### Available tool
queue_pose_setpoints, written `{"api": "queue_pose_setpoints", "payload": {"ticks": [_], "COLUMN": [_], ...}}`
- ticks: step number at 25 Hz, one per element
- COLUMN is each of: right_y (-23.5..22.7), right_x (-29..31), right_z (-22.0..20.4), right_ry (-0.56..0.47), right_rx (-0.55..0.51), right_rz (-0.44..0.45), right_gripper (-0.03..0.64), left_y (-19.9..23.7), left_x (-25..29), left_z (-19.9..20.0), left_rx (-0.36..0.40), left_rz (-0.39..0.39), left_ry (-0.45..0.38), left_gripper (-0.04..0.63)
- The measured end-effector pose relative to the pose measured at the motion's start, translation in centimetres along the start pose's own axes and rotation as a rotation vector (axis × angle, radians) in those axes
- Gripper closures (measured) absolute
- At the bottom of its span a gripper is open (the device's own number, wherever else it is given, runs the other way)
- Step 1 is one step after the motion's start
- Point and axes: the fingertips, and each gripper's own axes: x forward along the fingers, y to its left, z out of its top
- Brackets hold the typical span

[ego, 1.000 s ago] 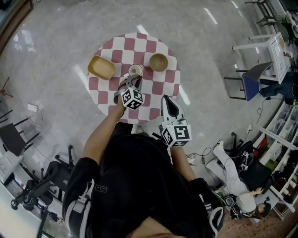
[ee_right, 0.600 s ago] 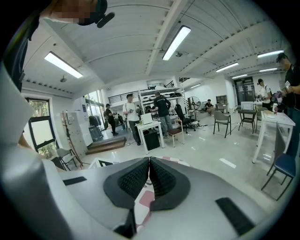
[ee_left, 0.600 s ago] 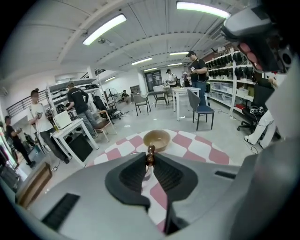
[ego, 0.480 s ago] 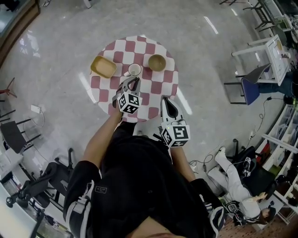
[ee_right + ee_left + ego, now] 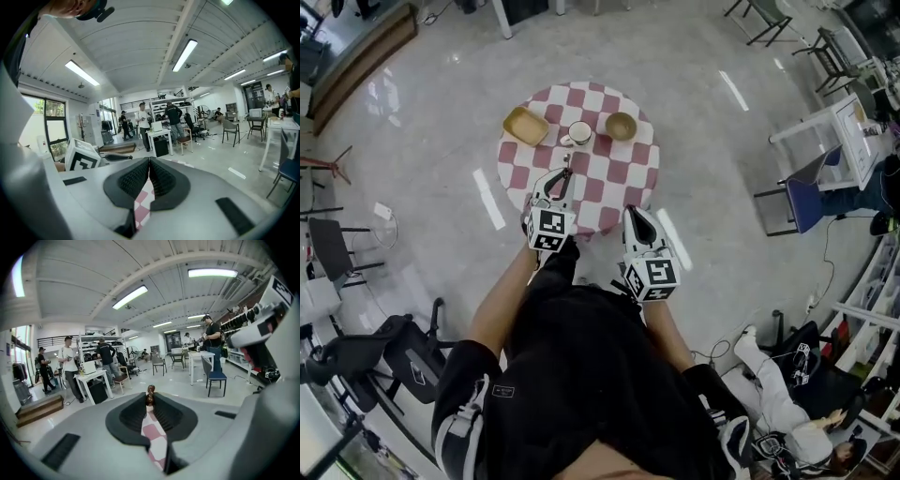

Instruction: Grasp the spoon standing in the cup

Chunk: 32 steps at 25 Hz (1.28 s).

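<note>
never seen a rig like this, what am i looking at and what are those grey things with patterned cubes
No robot: a person holds a grey two-jaw gripper in each hand. One camera sits on the head, looking down; one rides on each gripper. On the round red-and-white checked table stand a yellow rectangular dish, a white cup and a tan round bowl. The left gripper is shut on a dark brown spoon; the right gripper is shut and empty.

My left gripper [image 5: 560, 182] reaches forward, jaws clamped on a brown wooden spoon handle [image 5: 150, 392] at their tips; my right gripper [image 5: 636, 211] sits beside it, jaws pressed together.
</note>
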Motion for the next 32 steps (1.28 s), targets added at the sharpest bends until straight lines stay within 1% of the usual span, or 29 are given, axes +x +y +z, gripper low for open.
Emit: {"api": "queue_pose_setpoints", "payload": {"ticks": [5, 10, 12, 17, 20, 22, 28, 32], "right_y": [3.2, 6.0, 7.0, 9.7, 11.8, 13.2, 17.0, 18.5], "right_x": [-3.5, -6.2, -6.8, -7.4, -7.6, -7.5, -6.6, -6.6], "right_z": [-0.2, 0.2, 0.4, 1.1, 1.3, 1.3, 0.5, 0.1], "right_ry": [-0.022, -0.045, -0.055, -0.070, -0.071, -0.072, -0.067, -0.061], "right_rx": [-0.015, -0.022, -0.018, -0.039, -0.045, -0.049, -0.070, -0.069], "right_rz": [0.041, 0.068, 0.076, 0.078, 0.074, 0.070, 0.069, 0.072], "right_gripper": [0.589, 0.589, 0.589, 0.589, 0.589, 0.589, 0.589, 0.589], "left_y": [-1.8, -2.9, -3.0, -2.4, -1.5, -0.9, 1.0, 1.7], "left_x": [-8.8, -16.5, -18.9, -23.6, -26.2, -27.5, -29.7, -31.0], "left_z": [1.8, 2.4, 3.0, 4.5, 4.4, 4.1, 3.5, 2.9], "left_rx": [-0.079, -0.212, -0.241, -0.259, -0.303, -0.319, -0.315, -0.322], "left_rz": [0.001, 0.016, 0.017, 0.007, 0.006, 0.000, -0.011, -0.009], "left_ry": [-0.065, -0.089, -0.110, -0.167, -0.187, -0.197, -0.232, -0.238], "left_gripper": [0.545, 0.545, 0.545, 0.544, 0.544, 0.543, 0.543, 0.543]}}
